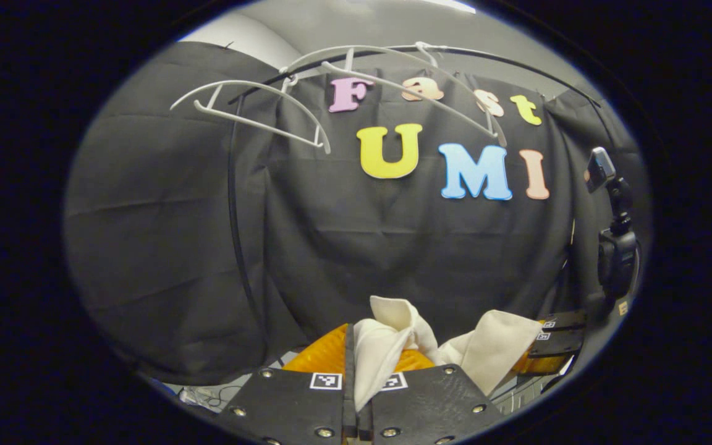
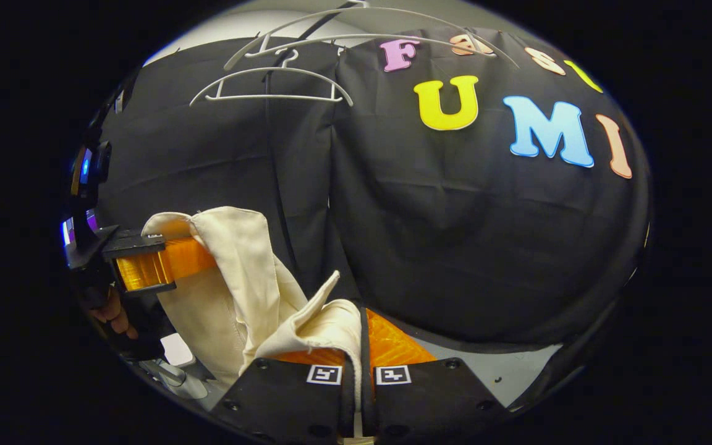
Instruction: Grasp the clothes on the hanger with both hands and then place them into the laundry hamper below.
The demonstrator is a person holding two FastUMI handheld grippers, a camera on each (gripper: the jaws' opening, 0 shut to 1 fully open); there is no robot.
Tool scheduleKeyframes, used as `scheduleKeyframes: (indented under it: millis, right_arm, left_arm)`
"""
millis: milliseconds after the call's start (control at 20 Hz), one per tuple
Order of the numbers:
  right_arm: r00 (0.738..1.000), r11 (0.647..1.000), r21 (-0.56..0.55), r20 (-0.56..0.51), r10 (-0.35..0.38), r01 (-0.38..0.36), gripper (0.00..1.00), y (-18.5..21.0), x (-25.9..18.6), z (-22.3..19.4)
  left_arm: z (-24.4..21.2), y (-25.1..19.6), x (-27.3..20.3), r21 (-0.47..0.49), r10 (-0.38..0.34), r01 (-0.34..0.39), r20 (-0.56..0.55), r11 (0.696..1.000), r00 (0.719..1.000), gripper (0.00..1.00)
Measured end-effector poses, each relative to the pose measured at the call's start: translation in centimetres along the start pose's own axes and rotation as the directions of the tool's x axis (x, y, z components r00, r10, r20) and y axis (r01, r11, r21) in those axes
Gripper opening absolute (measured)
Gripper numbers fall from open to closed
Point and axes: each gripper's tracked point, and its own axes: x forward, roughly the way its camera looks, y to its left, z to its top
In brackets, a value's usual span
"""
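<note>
1. At 12 o'clock in both views, the rail [image 1: 517, 62] runs across the black cloth wall, carrying bare white hangers [image 1: 251, 114] [image 2: 272, 86]; nothing hangs on them, so the garment is judged already off.
2. Cream garment [image 2: 238, 272]: in the right gripper view it hangs slack from 9 o'clock to 6 o'clock, strung between the two grippers. In the left gripper view it bunches at 6 o'clock [image 1: 387, 340] and trails toward 4 o'clock.
3. Left gripper [image 1: 356, 371]: orange fingers pressed together, pinching a fold of the garment. It also shows at 9 o'clock in the right gripper view [image 2: 164, 262], cloth draped over its fingers, a hand [image 2: 112, 315] on the handle below.
4. Right gripper [image 2: 361, 364]: fingers closed on a cloth edge running down between them. It shows at 4 o'clock in the left gripper view [image 1: 547, 346].
5. Step, as judged: grasp done, carry-and-lower stage. Laundry hamper can't be made out here.
6. Next move calls for lowering both grippers together over the hamper, keeping the cloth from snagging, then spreading both pairs of fingers to drop it.
</note>
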Motion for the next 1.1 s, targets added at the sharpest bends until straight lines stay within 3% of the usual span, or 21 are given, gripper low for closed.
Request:
scheduleKeyframes:
  millis: [350, 500, 700, 800, 850, 900, 1000, 1050, 1100]
  right_arm:
    - [0.989, 1.0, 0.015, -0.149, -0.018, 0.02, 0.02, 0.1, 1.3, -7.4]
    - [0.977, 0.999, 0.027, -0.212, -0.031, 0.038, 0.06, -0.3, 2.0, -10.6]
    - [0.954, 0.998, 0.031, -0.294, -0.051, 0.063, 0.02, -1.4, 2.1, -13.6]
    - [0.943, 0.998, 0.023, -0.329, -0.054, 0.066, 0.1, -1.3, 2.1, -14.7]
    - [0.938, 0.998, 0.018, -0.342, -0.055, 0.065, 0.05, -1.4, 2.1, -15.0]
    - [0.935, 0.998, 0.016, -0.352, -0.052, 0.062, 0.08, -1.3, 2.3, -15.4]
    - [0.928, 0.998, 0.002, -0.366, -0.061, 0.067, 0.23, -1.3, 2.1, -16.0]
    - [0.922, 0.997, -0.017, -0.38, -0.078, 0.078, 0.28, -1.7, 2.2, -16.4]
    - [0.912, 0.996, -0.037, -0.398, -0.095, 0.087, 0.41, -1.8, 1.8, -17.4]
  left_arm:
    - [-9.8, 1.7, 0.5, 0.024, 0.056, -0.052, -0.213, 0.998, 0.975, 0.02]
    - [-14.2, 2.1, 0.4, 0.029, 0.074, -0.069, -0.296, 0.997, 0.952, 0.02]
    - [-18.3, 2.8, -0.3, 0.048, 0.092, -0.079, -0.407, 0.996, 0.909, 0.03]
    - [-20.1, 3.1, -0.5, 0.048, 0.095, -0.082, -0.455, 0.995, 0.885, 0.04]
    - [-20.8, 3.1, -0.6, 0.046, 0.091, -0.078, -0.477, 0.996, 0.874, 0.04]
    - [-21.2, 3.0, -0.6, 0.042, 0.083, -0.072, -0.492, 0.997, 0.867, 0.04]
    - [-21.3, 2.9, -0.7, 0.047, 0.081, -0.066, -0.501, 0.997, 0.862, 0.05]
    - [-21.1, 2.9, -0.5, 0.05, 0.078, -0.061, -0.497, 0.997, 0.864, 0.23]
    - [-21.0, 2.9, -0.3, 0.053, 0.077, -0.059, -0.491, 0.997, 0.868, 0.41]
